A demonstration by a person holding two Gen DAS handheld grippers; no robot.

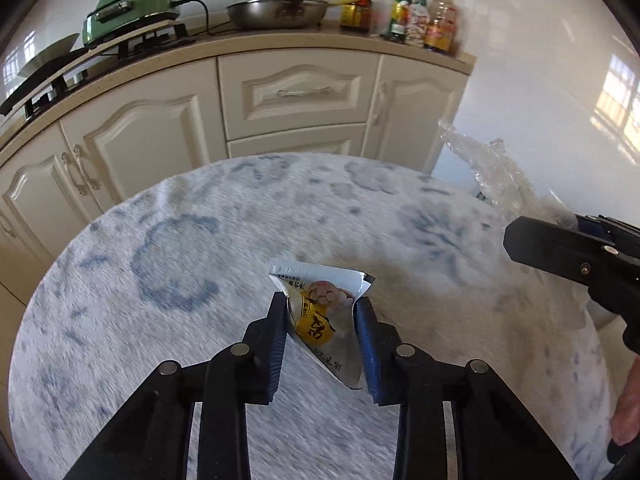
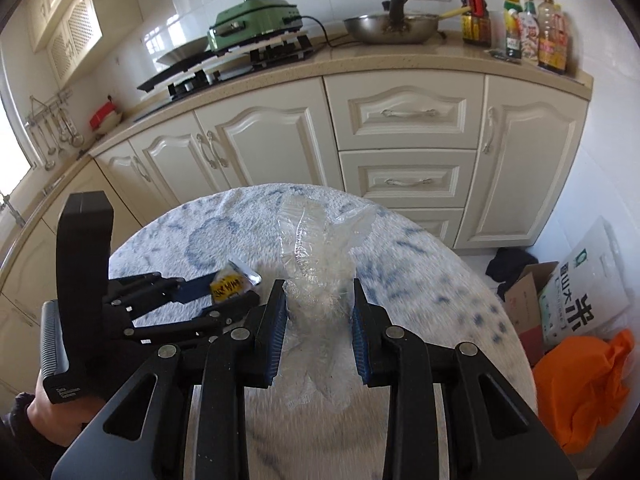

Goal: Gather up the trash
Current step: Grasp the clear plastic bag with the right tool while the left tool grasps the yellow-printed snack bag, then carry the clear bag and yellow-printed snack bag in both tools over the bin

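My left gripper (image 1: 321, 303) is shut on a crumpled yellow and silver snack wrapper (image 1: 323, 312), held just above the round table's white and blue fuzzy cloth (image 1: 160, 320). The wrapper also shows in the right wrist view (image 2: 234, 282), between the left gripper's fingers (image 2: 192, 292). My right gripper (image 2: 320, 296) is shut on a crumpled clear plastic bag (image 2: 316, 248) that sticks up over the table (image 2: 420, 272). In the left wrist view the bag (image 1: 492, 172) rises beyond the right gripper's body (image 1: 568, 252) at the right edge.
Cream kitchen cabinets (image 2: 400, 120) stand behind the table, with a green appliance (image 2: 252, 20), a pan (image 2: 392, 28) and bottles (image 2: 536, 36) on the counter. On the floor at right lie an orange bag (image 2: 588, 392), a cardboard box (image 2: 524, 300) and a rice sack (image 2: 588, 280).
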